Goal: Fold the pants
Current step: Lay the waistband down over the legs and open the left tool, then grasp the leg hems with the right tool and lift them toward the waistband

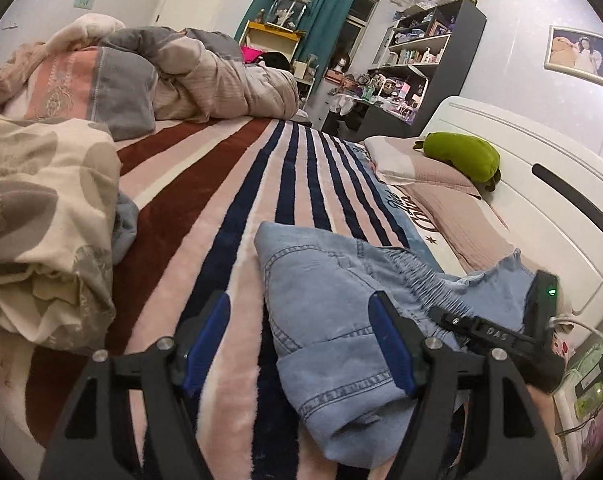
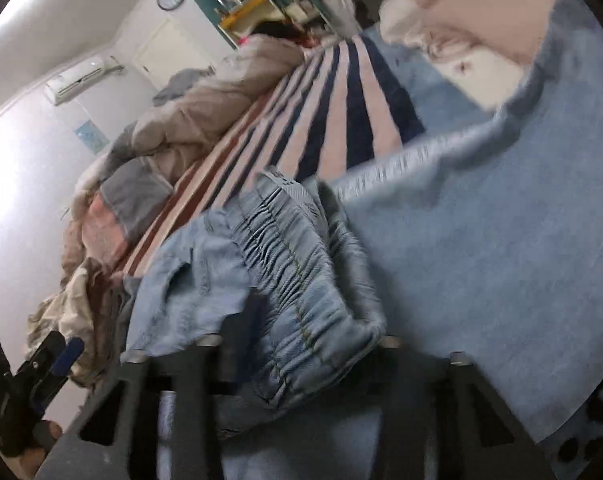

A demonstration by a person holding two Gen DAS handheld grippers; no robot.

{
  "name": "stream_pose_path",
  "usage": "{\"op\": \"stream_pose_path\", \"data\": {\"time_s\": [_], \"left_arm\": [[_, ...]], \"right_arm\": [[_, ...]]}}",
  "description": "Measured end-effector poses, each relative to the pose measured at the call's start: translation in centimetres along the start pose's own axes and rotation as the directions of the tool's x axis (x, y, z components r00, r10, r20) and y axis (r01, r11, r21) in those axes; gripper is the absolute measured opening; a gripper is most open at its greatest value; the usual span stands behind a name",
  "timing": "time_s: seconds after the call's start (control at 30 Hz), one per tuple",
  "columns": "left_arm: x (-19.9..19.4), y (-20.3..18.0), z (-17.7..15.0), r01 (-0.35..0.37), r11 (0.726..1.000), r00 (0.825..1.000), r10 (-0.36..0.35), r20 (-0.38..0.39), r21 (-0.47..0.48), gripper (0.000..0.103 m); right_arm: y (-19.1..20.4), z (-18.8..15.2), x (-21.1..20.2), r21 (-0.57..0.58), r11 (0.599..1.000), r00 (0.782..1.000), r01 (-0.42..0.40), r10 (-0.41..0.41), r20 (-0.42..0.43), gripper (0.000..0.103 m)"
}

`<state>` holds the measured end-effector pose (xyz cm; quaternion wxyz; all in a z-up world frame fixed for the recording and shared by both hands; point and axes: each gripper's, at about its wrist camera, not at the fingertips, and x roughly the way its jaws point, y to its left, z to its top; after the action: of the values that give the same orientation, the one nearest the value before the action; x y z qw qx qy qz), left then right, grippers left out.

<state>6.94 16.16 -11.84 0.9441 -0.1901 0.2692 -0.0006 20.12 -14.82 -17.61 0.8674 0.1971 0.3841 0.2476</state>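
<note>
- The pants (image 1: pixel 341 320), pale blue denim, are seen lying bunched on the striped blanket (image 1: pixel 229 208) near the side of the bed next to the white headboard (image 1: pixel 541 184); one part is folded over itself and the gathered waistband (image 2: pixel 293 272) is drawn up toward the right gripper
- The left gripper (image 1: pixel 297 344) is seen released, its blue pads spread wide with nothing pressed between them; the denim lies partly between and beneath the open jaws, untouched as far as can be told
- The right gripper (image 2: pixel 301 344) is largely hidden under cloth; the waistband is draped right over where its fingers should be, so a clench on it is likely, yet whether the pads press it cannot be told from this blurred view
- The cloth is judged soft, limp and fairly light, though denim is thick at seams; it is expected to sag and slide when lifted, so a hold is best taken on the stout elastic waistband or a stitched hem, not on loose middle cloth
- Open room is offered across the blanket's stripes toward the middle of the bed; the crumpled patterned quilt (image 1: pixel 41 208) crowds the left, the pillows (image 1: pixel 433 168) and green plush toy (image 1: pixel 461 156) the far right, and the bed edge lies close beside the pants
</note>
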Motion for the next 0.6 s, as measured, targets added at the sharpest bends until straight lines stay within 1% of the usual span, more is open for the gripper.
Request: {"op": "stream_pose_path", "data": {"time_s": [0.07,0.13,0.23,0.27,0.3,0.37,0.4,0.47,0.53,0.6], "left_arm": [[0.2,-0.3,0.0,0.005,1.000,1.000,-0.005,-0.002,0.003,0.068],[0.1,-0.6,0.0,0.015,1.000,1.000,-0.015,0.000,0.004,0.068],[0.0,-1.0,0.0,0.016,1.000,1.000,-0.016,0.004,0.016,0.068],[0.0,-1.2,0.0,0.015,1.000,1.000,-0.015,0.003,0.020,0.068],[0.1,-1.3,0.0,0.016,1.000,1.000,-0.016,0.001,0.021,0.068],[0.3,-1.8,-0.1,0.015,1.000,1.000,-0.015,-0.005,0.027,0.068],[0.4,-2.0,-0.1,0.011,1.000,1.000,-0.011,-0.008,0.029,0.068],[0.5,-2.6,-0.1,0.006,0.999,1.000,-0.006,-0.016,0.037,0.068],[0.6,-3.0,-0.3,-0.001,0.999,1.000,0.002,-0.026,0.043,0.068],[0.7,-3.4,-0.3,-0.011,0.999,0.999,0.013,-0.035,0.046,0.068]], "right_arm": [[0.8,0.2,-1.3,-0.044,0.999,0.998,0.010,-0.007,0.058,0.021],[1.2,0.5,-2.8,-0.073,0.996,0.993,0.058,-0.049,0.110,0.020],[0.4,0.9,-4.2,-0.055,0.993,0.985,0.106,-0.097,0.143,0.020],[-0.1,0.9,-4.4,-0.052,0.992,0.985,0.114,-0.106,0.138,0.020],[-0.6,0.8,-4.2,-0.053,0.991,0.987,0.120,-0.114,0.112,0.021],[-1.5,0.5,-3.0,-0.054,0.992,0.993,0.116,-0.116,0.015,0.024],[-1.8,0.2,-2.6,-0.053,0.991,0.993,0.120,-0.121,-0.006,0.025],[-2.4,-0.3,-2.7,-0.035,0.994,0.995,0.104,-0.105,-0.002,0.032],[-2.8,-0.4,-3.0,-0.019,0.995,0.995,0.101,-0.101,-0.004,0.037],[-2.9,-0.4,-3.5,-0.037,0.995,0.996,0.089,-0.089,-0.014,0.039]]}}
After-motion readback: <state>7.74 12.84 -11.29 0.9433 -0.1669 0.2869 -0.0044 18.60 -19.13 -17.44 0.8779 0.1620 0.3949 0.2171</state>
